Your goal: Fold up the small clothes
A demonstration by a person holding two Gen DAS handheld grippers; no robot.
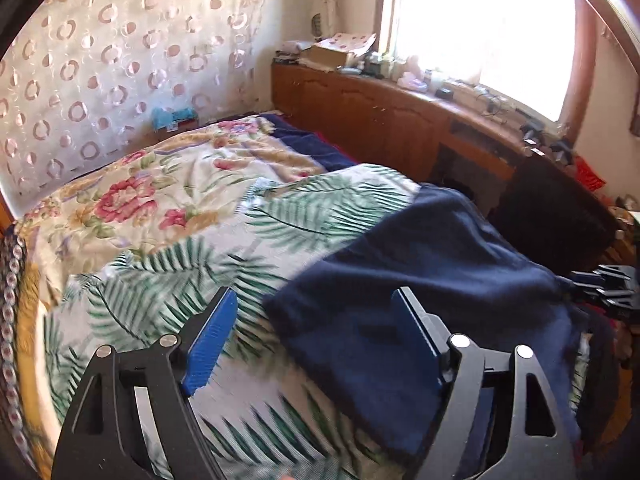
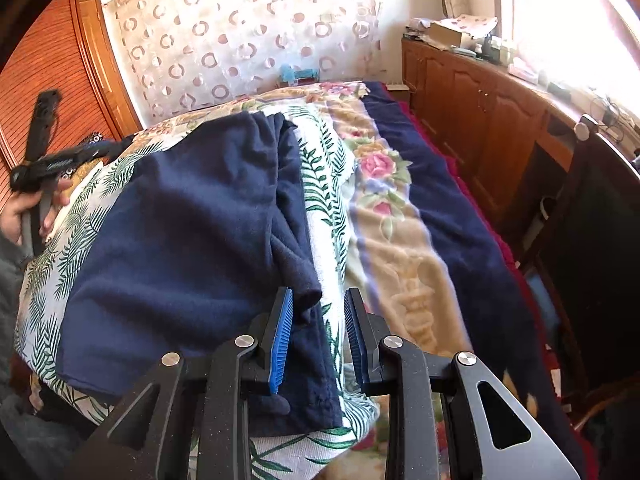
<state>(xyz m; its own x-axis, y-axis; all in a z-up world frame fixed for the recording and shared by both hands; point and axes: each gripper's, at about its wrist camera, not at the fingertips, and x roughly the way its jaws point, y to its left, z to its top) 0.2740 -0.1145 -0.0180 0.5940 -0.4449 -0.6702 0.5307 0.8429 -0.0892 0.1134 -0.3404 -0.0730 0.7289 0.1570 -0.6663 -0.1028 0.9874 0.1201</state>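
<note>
A dark navy fleece garment point(image 1: 432, 264) lies spread on a white towel with green fern print point(image 1: 192, 280) on the bed. My left gripper point(image 1: 316, 300) is open and empty, hovering over the garment's left edge. In the right wrist view the garment point(image 2: 192, 216) has its right side folded in, with a bunched sleeve end point(image 2: 308, 292) at the fold. My right gripper point(image 2: 318, 300) is open, its jaws standing either side of that sleeve end, just above it. The left gripper point(image 2: 44, 160) shows at far left, held in a hand.
A floral blanket point(image 1: 160, 176) and a navy blanket point(image 2: 448, 200) cover the bed. Wooden cabinets point(image 1: 384, 120) with clutter run under the bright window on the right. A dark chair back point(image 2: 600, 240) stands close at right. A patterned curtain point(image 1: 100, 60) hangs behind.
</note>
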